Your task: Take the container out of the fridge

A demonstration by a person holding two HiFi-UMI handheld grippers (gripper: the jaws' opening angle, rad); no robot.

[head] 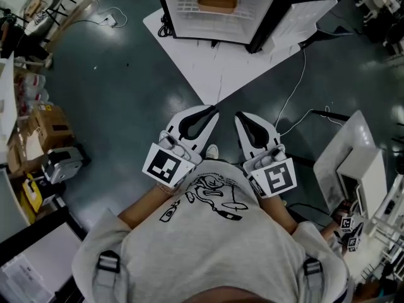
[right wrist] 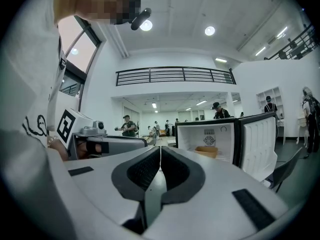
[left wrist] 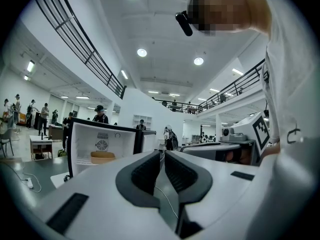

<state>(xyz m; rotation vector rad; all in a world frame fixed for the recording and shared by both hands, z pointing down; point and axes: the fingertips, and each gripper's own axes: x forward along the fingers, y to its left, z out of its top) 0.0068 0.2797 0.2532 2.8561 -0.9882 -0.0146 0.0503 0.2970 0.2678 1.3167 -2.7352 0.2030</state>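
Floor ahead: fridge, top cut off, holds container; left hand-held gripper and right hand-held gripper closed.

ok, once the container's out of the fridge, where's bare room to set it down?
Best spot is the white floor mat in front of the fridge, bare from the open front down to the mat's near corner. The dark floor left of the mat is also bare, up to the cardboard boxes. The right side is crowded, with a cable and a white desk.
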